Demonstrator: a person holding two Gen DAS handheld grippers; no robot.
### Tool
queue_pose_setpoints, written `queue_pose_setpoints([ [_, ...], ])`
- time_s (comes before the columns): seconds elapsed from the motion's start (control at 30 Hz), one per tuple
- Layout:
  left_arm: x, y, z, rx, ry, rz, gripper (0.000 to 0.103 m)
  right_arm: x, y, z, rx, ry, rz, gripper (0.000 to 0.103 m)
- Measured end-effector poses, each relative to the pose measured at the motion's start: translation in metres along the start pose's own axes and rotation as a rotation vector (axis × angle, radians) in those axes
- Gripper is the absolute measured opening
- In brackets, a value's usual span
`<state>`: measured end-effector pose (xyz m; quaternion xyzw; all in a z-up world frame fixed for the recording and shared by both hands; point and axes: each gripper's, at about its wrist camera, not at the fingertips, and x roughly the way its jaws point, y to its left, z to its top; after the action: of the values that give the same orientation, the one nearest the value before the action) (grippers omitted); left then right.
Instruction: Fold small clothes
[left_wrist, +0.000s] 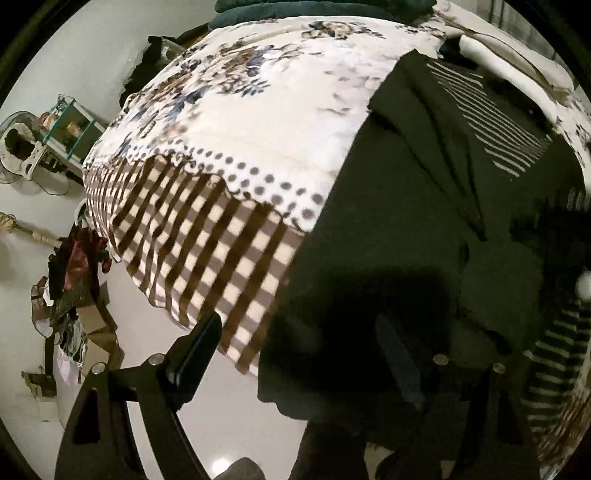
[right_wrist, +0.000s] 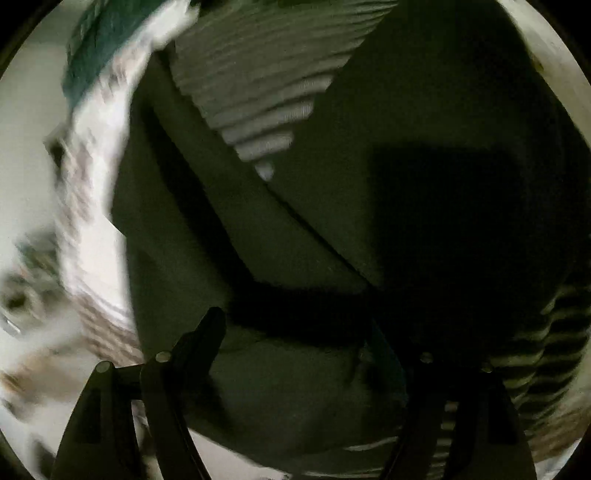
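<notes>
- Dark garment (left_wrist: 399, 236): lies spread on the bed, over a floral and checked blanket (left_wrist: 236, 122), its near edge hanging past the bed's front edge toward the pale floor (left_wrist: 229, 413).
- A striped panel (left_wrist: 495, 122), thin pale bands on dark, shows where the dark layers part; we cannot tell whether it is the same piece or a second one beneath.
- Left tool (left_wrist: 295, 339): fingers set wide apart, nothing between them. One finger stands over the floor, the other over the dark cloth. It hovers at the hanging edge.
- Right tool (right_wrist: 295, 339): fingers likewise wide, gripping nothing. It sits low over the dark garment (right_wrist: 332, 221); the view is blurred and shadowed, so contact cannot be judged.
- Progress, our judgement: early to middle. Long diagonal creases and overlapped flaps suggest a panel or two turned in, but the outline is irregular and one edge dangles. No compact rectangle yet.
- Remaining, our judgement: take up the hanging edge, bring it over, square the stack.
- Material: the dark cloth looks matte, soft and limp, draping in loose folds; likely to sag when lifted from a single point.
- Blanket: plush-looking, cream ground, grey-blue flowers, a dotted band, then a brown check border.
- Striped panel in the right view (right_wrist: 258, 74): ribbed, knit-like bands.
- Folded pale fabric (left_wrist: 517, 62) and dark green folded cloth (left_wrist: 317, 7) sit at the far end of the bed.
- Clutter (left_wrist: 74, 288) lies on the floor, left of the bed.
</notes>
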<state>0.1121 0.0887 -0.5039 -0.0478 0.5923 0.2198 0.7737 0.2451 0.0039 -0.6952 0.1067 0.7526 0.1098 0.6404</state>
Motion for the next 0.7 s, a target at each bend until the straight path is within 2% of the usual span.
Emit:
queue_pose_setpoints([
  [0.13,0.002,0.005,0.002,-0.019,0.002,-0.013,0.085,-0.013,-0.038,-0.040,-0.006,0.061,-0.093,0.064],
  [0.2,0.005,0.008,0.000,-0.030,0.009,-0.018,0.085,-0.019,-0.064,-0.059,0.030,0.098,-0.155,0.064],
  [0.27,0.009,0.010,-0.002,-0.039,0.021,-0.018,0.085,-0.026,-0.089,-0.071,0.091,0.115,-0.166,0.064],
  [0.37,0.014,0.013,-0.004,-0.060,0.045,-0.020,0.085,-0.041,-0.112,-0.075,0.188,0.074,-0.116,0.066],
  [0.47,0.013,0.015,-0.004,-0.060,0.044,-0.021,0.085,-0.060,-0.121,-0.069,0.266,-0.024,0.020,0.066],
  [0.53,0.012,0.014,-0.003,-0.043,0.038,-0.014,0.085,-0.062,-0.120,-0.063,0.284,-0.050,0.120,0.068],
  [0.6,0.013,0.014,-0.001,-0.036,0.035,-0.012,0.085,-0.049,-0.116,-0.059,0.270,-0.017,0.181,0.070],
  [0.67,0.014,0.013,0.001,-0.038,0.038,-0.014,0.085,-0.028,-0.109,-0.055,0.231,0.065,0.204,0.070],
  [0.7,0.014,0.013,0.002,-0.041,0.040,-0.016,0.085,-0.025,-0.103,-0.056,0.218,0.074,0.208,0.057],
])
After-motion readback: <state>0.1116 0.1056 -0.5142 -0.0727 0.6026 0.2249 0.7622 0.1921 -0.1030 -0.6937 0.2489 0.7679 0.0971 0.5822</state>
